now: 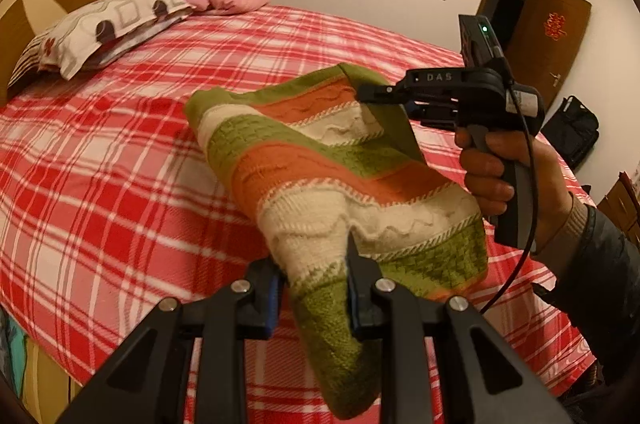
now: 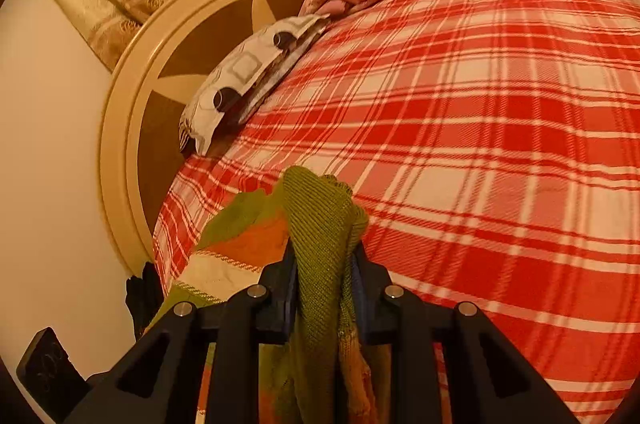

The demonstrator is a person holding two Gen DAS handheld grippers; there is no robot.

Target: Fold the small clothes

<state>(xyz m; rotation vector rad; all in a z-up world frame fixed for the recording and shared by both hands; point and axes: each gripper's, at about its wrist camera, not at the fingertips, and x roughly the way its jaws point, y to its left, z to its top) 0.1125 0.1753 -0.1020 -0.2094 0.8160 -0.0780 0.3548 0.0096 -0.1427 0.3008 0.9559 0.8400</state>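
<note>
While both grippers clamp, sweater (image 1: 320, 160) hangs

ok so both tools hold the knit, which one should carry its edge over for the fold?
Right, probably. The right tool pinches the striped knit garment at its raised far green edge, free to swing over. The left tool clamps the near end, better as the anchor.

- I note the striped garment (image 1: 320, 164) is chunky, rough knit wool.
- Bedsheet (image 1: 100, 184): matt woven plaid cloth.
- Headboard (image 2: 132, 128): smooth, semi-gloss painted wood.
</note>
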